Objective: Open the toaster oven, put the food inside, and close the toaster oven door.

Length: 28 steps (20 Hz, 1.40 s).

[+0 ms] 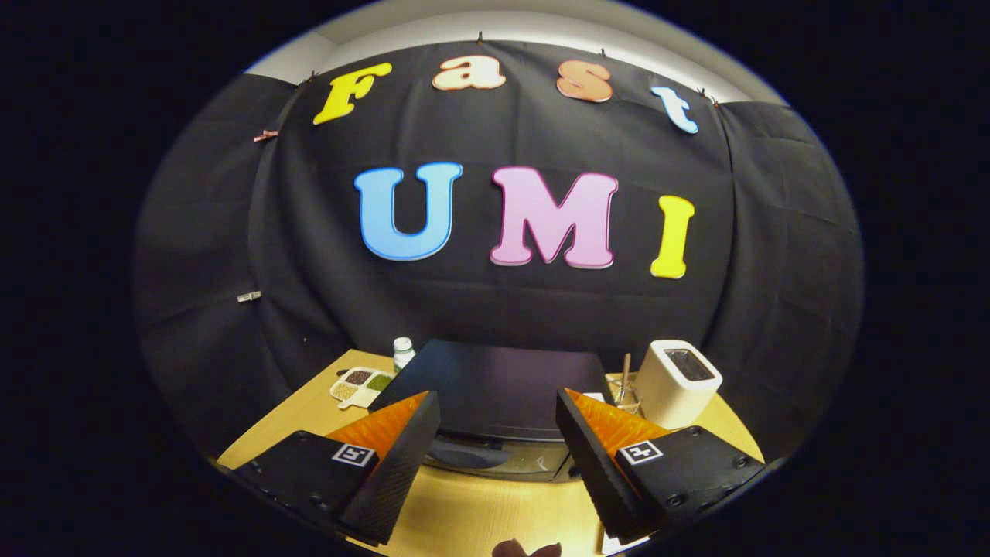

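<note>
The tool (497, 433) is hanging open above the desk (479, 514), facing the oven (495, 387); a tray (360, 385), bottle (403, 353) and bin (679, 381) are flanking it.

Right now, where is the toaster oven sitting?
The toaster oven sits on the wooden table just ahead of the open gripper, between a sectioned tray of grains on its left and a white container on its right.

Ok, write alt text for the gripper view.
The open gripper hangs above a wooden table, its fingers framing a black toaster oven just ahead. Left of the oven sit a compartment tray and small bottle; right, a white container.
</note>
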{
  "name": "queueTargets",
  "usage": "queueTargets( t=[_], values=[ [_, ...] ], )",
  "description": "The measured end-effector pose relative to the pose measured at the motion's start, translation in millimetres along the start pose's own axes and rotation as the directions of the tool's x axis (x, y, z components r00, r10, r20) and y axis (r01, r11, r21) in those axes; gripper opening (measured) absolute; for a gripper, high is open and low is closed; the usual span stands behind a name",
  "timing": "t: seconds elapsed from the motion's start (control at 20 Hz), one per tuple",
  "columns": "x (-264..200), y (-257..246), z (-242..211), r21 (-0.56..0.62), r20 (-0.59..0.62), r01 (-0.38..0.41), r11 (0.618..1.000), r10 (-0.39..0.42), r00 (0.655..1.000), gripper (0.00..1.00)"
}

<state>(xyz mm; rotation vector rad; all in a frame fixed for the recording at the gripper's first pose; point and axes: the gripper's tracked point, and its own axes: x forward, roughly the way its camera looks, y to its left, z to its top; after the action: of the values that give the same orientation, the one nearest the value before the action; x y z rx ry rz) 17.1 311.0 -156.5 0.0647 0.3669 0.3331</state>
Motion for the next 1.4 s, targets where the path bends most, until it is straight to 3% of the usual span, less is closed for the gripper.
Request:
queueTargets(
  t=[0.4, 0.55, 0.75, 1.05, 1.4],
  values=[
    [76, 23, -91, 0.069, -0.256, 0.064, 0.996, -0.044, 0.966, 0.99],
    [83, 20, -95, 0.060, -0.263, 0.107, 0.992, -0.088, 0.961, 0.99],
    [78, 21, -101, 0.075, -0.269, 0.155, 0.985, -0.129, 0.955, 0.98],
    [56, 24, -115, 0.093, -0.288, 0.115, 0.989, -0.084, 0.954, 0.99],
    [15, 29, -153, 0.055, -0.354, 0.127, 0.990, -0.099, 0.930, 0.98]
  ],
)
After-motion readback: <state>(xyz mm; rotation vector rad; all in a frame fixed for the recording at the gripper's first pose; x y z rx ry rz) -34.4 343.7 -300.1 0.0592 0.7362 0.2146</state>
